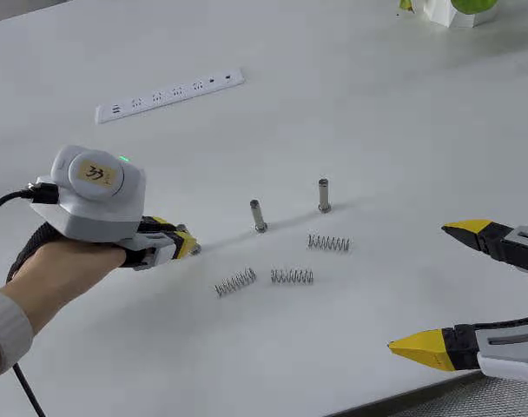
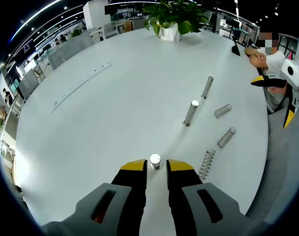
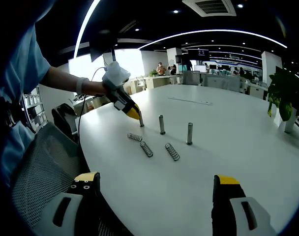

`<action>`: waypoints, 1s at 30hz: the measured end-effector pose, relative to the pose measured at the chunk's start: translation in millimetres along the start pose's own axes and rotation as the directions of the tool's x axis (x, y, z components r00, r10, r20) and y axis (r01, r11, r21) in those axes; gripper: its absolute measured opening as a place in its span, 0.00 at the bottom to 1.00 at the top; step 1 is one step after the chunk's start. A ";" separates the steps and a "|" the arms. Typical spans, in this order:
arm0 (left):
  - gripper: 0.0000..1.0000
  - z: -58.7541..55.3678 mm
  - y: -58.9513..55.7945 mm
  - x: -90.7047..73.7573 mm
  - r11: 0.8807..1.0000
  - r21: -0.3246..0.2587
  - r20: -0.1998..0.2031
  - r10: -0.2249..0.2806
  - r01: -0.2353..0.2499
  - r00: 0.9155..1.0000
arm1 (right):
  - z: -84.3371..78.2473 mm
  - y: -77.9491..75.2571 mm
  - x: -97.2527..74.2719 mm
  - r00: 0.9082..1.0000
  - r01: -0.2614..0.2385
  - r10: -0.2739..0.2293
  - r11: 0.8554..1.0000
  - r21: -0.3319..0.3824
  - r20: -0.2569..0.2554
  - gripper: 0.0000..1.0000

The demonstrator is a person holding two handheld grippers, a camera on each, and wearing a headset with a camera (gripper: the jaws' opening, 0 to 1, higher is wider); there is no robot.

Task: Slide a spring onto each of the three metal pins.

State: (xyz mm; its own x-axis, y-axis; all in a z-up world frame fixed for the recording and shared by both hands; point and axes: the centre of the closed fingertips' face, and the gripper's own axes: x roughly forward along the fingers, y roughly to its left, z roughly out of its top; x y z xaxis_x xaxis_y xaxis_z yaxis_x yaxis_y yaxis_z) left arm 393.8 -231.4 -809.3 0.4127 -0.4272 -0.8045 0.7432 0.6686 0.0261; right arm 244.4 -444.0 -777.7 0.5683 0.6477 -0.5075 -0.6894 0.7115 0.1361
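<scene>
Three metal pins stand upright on the white table: one [image 1: 323, 195] at the right, one [image 1: 259, 215] in the middle, and a third [image 2: 155, 161] between the yellow tips of my left gripper [image 2: 157, 166]. The jaws are narrowly apart, with a slim gap showing on each side of the pin's cap. In the head view the left gripper [image 1: 190, 246] covers most of that pin. Three springs [image 1: 235, 281] [image 1: 292, 276] [image 1: 328, 242] lie loose in front of the pins. My right gripper [image 1: 433, 287] hovers wide open at the near right, well away from the springs and holding nothing.
A white power strip [image 1: 170, 94] lies at the far left of the table. A potted plant [image 1: 451, 10] stands at the far right corner. The table's near edge [image 1: 394, 401] runs just below the right gripper. A mesh chair [image 3: 41, 167] sits beside the table.
</scene>
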 end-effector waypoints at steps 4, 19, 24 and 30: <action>0.24 -1.5 1.5 0.8 1.000 0.001 0.007 0.005 -0.005 1.000 | -0.8 0.6 0.6 1.000 -0.001 0.001 1.000 0.001 -0.002 0.95; 0.70 -2.6 4.9 0.9 1.000 -0.005 0.079 0.018 -0.018 0.997 | -2.0 0.8 2.8 1.000 -0.003 0.003 1.000 -0.006 -0.008 0.96; 0.94 -1.2 4.1 -0.4 1.000 -0.016 0.125 0.019 -0.017 0.992 | -1.2 1.2 4.2 1.000 -0.006 0.006 1.000 -0.010 -0.009 0.96; 0.99 -8.5 -0.6 -4.1 0.999 -0.031 0.124 -0.010 0.014 0.992 | 0.5 1.6 4.6 1.000 -0.008 0.008 1.000 -0.017 -0.011 0.96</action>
State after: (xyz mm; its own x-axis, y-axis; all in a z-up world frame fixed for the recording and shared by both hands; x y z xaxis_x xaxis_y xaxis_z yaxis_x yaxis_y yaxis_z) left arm 387.2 -224.9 -811.1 0.4673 -0.5064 -0.7247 0.7322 0.6811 -0.0037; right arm 246.1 -439.8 -779.4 0.5574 0.6504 -0.5160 -0.7015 0.7014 0.1263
